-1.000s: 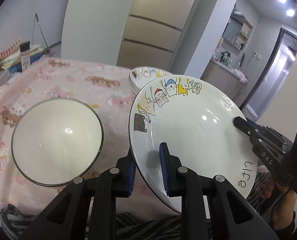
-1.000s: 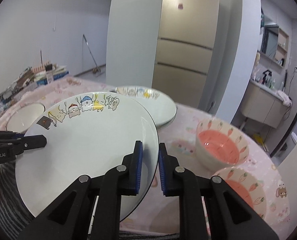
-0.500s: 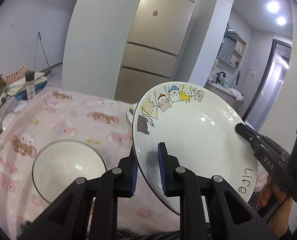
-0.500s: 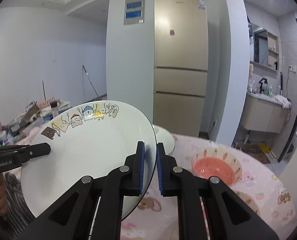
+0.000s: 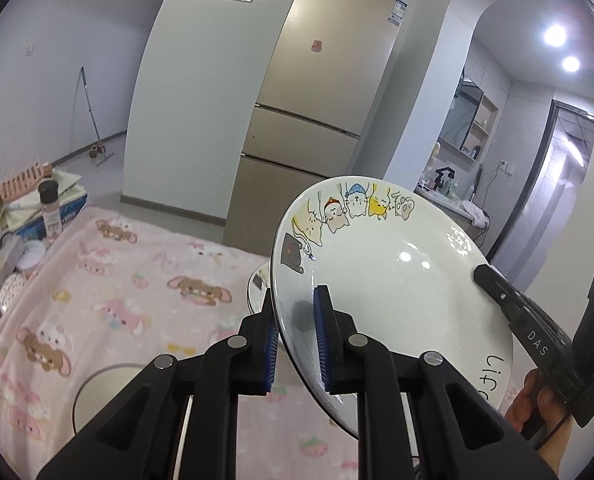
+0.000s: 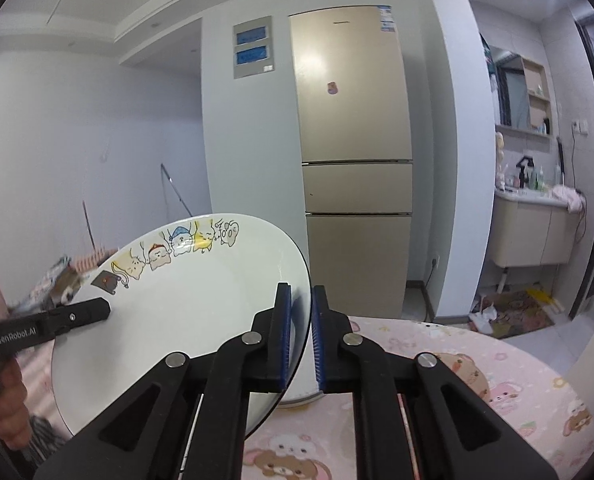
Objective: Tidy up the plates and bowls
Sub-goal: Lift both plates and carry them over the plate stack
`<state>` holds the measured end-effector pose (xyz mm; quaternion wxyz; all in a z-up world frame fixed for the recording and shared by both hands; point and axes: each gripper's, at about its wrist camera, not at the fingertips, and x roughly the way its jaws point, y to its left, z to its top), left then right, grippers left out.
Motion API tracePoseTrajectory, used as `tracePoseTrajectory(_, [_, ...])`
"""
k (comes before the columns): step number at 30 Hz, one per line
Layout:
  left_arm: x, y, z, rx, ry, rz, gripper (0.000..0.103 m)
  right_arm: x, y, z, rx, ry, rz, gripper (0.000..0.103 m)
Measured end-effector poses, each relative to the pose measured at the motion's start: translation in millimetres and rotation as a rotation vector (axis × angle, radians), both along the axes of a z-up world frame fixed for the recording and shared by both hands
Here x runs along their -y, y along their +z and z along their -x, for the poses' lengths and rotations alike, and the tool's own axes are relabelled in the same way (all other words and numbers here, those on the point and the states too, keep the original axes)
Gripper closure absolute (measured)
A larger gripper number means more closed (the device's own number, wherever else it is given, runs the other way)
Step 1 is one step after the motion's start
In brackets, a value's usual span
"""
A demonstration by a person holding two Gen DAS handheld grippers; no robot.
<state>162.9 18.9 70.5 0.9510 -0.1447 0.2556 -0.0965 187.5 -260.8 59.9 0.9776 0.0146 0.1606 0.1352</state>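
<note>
Both grippers clamped on one cartoon plate, held up off the table.

Left gripper (image 5: 295, 334) pinches the plate (image 5: 385, 280) rim at frame center, blue pads on either face; right gripper (image 6: 301, 332) pinches the opposite rim at center of its view. Plate is tilted, cartoon-animal band at its upper edge, "life" lettering lower right in the left view. Right gripper also shows at right edge of the left view, a finger tip lying on the plate face. Table with pink cartoon cloth (image 5: 137, 288) fills lower left; a white bowl (image 5: 105, 392) sits at bottom left, another plate (image 5: 259, 284) peeks from behind the held one. Gold fridge (image 6: 353, 168) upper center.
</note>
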Motion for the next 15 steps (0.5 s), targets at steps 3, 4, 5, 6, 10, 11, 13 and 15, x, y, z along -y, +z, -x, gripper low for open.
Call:
tracePoseTrajectory(3, [1, 1, -15, -0.009, 0.0, -0.007, 0.086, 2, -4, -11, -0.018, -0.014, -0.02, 0.094])
tracePoseTrajectory(4, [1, 0, -21, -0.019, 0.0, -0.003, 0.086, 4, -6, -14, -0.024, -0.014, -0.027, 0.094])
tracePoseTrajectory(5, [0, -2, -26, -0.03, -0.001, 0.002, 0.086, 4, -8, -18, -0.032, -0.017, -0.032, 0.094])
tracePoseTrajectory(6, [0, -5, -33, -0.045, -0.001, 0.002, 0.086, 5, -9, -21, -0.04, -0.022, -0.031, 0.094])
tracePoseTrajectory(10, [1, -17, -55, -0.093, 0.004, -0.002, 0.086, 5, -21, -35, -0.082, -0.042, -0.046, 0.094])
tracePoseTrajectory(11, [1, -21, -61, -0.108, 0.004, -0.002, 0.086, 6, -25, -40, -0.098, -0.048, -0.061, 0.094])
tracePoseTrajectory(13, [0, -32, -73, -0.147, 0.004, 0.0, 0.086, 6, -35, -46, -0.126, -0.054, -0.073, 0.095])
tracePoseTrajectory(15, [0, -43, -83, -0.193, 0.01, -0.005, 0.086, 5, -47, -52, -0.158, -0.057, -0.077, 0.095])
